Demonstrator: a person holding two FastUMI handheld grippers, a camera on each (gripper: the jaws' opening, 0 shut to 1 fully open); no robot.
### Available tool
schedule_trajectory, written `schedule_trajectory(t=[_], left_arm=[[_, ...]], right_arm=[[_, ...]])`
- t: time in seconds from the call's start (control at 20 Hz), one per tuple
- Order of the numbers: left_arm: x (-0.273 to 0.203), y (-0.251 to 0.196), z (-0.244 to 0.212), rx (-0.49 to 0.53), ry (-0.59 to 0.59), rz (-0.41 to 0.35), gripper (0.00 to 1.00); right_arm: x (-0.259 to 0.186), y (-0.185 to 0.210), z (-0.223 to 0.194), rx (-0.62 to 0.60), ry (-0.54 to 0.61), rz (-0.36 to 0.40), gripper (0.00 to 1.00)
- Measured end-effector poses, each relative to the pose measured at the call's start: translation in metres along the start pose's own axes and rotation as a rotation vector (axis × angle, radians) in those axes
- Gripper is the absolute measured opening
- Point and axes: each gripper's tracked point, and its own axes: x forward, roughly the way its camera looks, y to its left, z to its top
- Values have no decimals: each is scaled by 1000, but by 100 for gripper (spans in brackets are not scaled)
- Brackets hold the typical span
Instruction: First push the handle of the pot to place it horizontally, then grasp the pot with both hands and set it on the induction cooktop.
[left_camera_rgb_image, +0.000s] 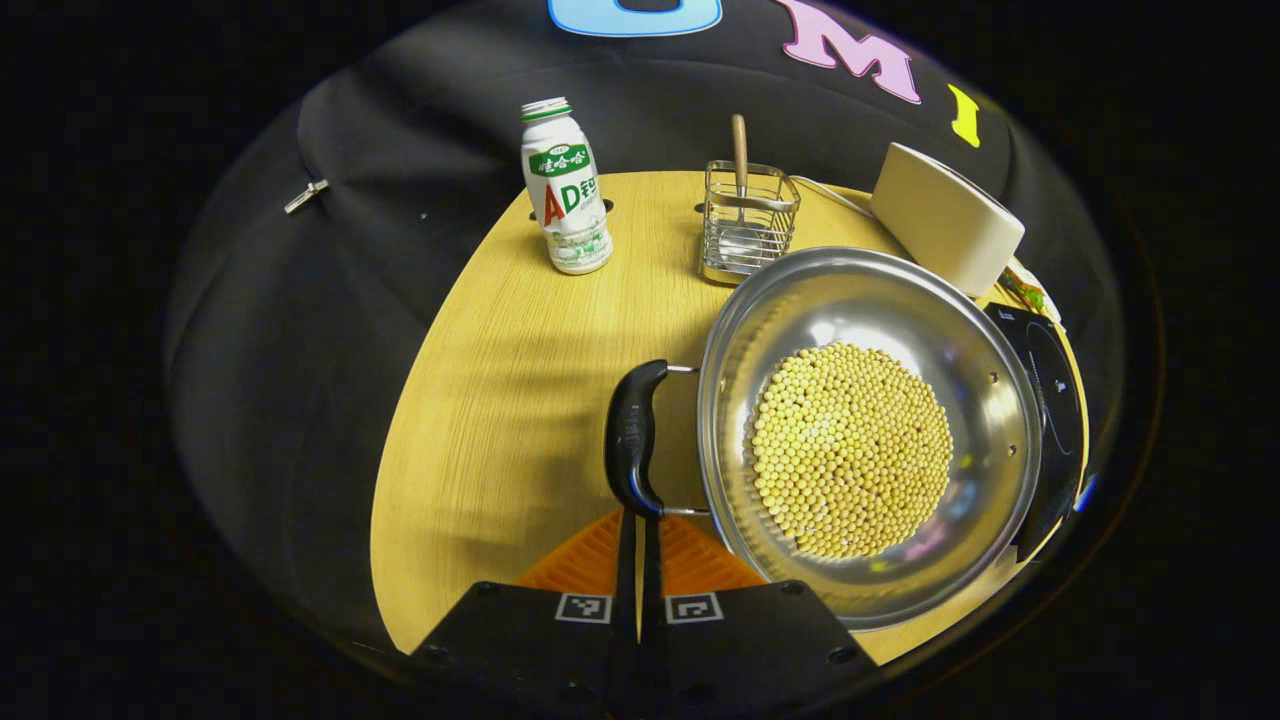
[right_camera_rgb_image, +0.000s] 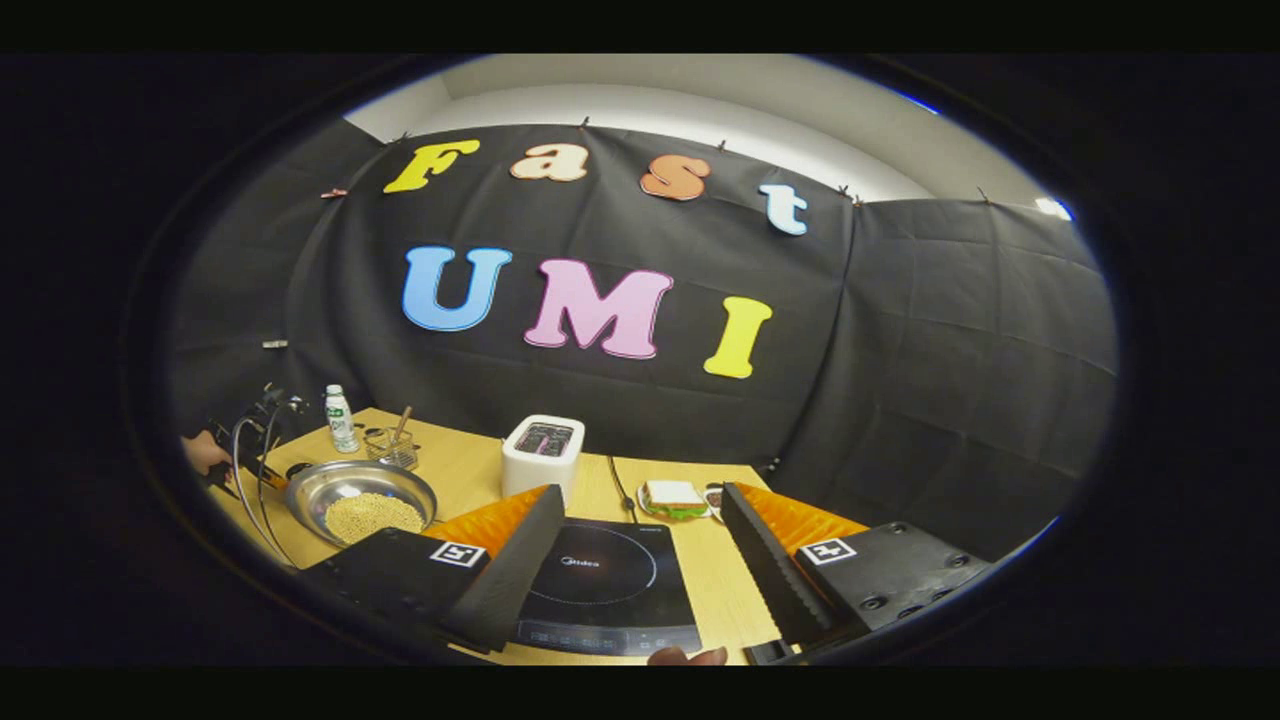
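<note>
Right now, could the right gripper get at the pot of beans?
Probably yes: the right gripper hangs open over the induction cooktop, and the pot sits off to its left with bare table between.

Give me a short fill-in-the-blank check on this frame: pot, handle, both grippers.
1. The pot holds a heap of small yellow ____.
2. In the left gripper view, the left gripper has its fingers closed together, their tips at the near end of the pot's black ____.
3. In the right gripper view, the right gripper is ____, with the induction cooktop seen between its fingers.
4. The white bottle stands ____ on the wooden table.

Missing words: beans; handle; open; upright
</note>
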Motion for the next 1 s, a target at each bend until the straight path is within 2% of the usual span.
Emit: schedule_trajectory(t=[0.15, 0.3, 0.5, 0.65, 0.7, 0.75, 0.85, 0.9, 1.0], left_arm=[[-19, 10, -7, 18, -50, 43, 5], [-42, 26, -6, -17, -99, 69, 5], [-71, 37, 31, -32, -295, 80, 5], [-91, 32, 45, -52, -391, 55, 44], [-95, 27, 50, -60, -416, 33, 48], [-97, 23, 53, -60, -440, 23, 60], [-98, 22, 59, -46, -466, 27, 95], [-97, 19, 62, -44, -468, 18, 99], [-90, 11, 60, -43, -449, -4, 98]], right_arm=[[7, 13, 1, -11, 4, 26, 98], [19, 28, 0, -12, 7, 58, 98], [39, 57, -1, 5, 7, 107, 98], [60, 83, -6, 40, 21, 152, 98], [67, 93, -10, 58, 36, 167, 98], [74, 103, -16, 76, 54, 184, 98], [88, 124, -29, 102, 93, 211, 99], [94, 135, -38, 114, 122, 227, 98], [103, 159, -58, 139, 182, 265, 98]])
